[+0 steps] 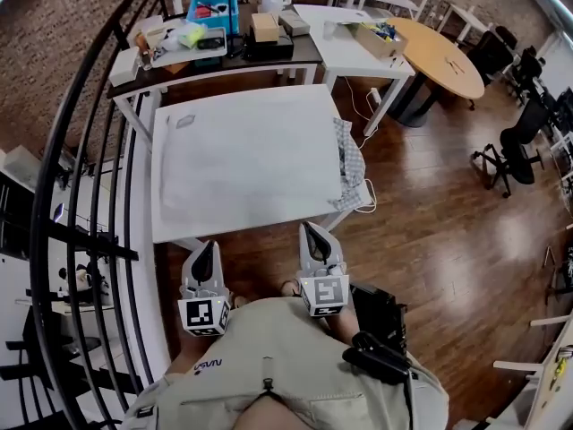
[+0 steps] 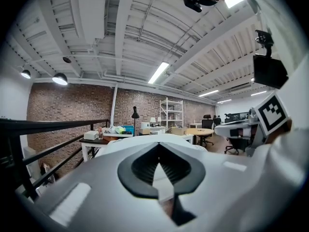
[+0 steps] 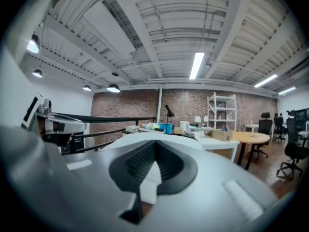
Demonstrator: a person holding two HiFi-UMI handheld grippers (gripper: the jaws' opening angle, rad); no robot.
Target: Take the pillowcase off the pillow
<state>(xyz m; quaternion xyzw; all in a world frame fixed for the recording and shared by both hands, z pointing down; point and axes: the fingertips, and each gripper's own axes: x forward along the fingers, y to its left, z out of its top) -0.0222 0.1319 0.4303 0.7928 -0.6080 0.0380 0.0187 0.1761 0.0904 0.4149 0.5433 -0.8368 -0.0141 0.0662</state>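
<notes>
Pillow [image 1: 242,159] flat on white table [image 1: 179,231], checked cloth [image 1: 351,164] bunched at its right edge. Left gripper [image 1: 208,245] and right gripper [image 1: 307,227] both clenched and empty, short of the table's near edge, apart from the pillow.

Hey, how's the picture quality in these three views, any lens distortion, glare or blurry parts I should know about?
Head view: the fisheye bows the black metal railing, and the white pillow looks washed out. Left gripper view: the long ceiling strip light glares, and the left gripper, close up, is soft. Right gripper view: dark rounded corners, the right gripper blurred, the red brick wall sharp.
</notes>
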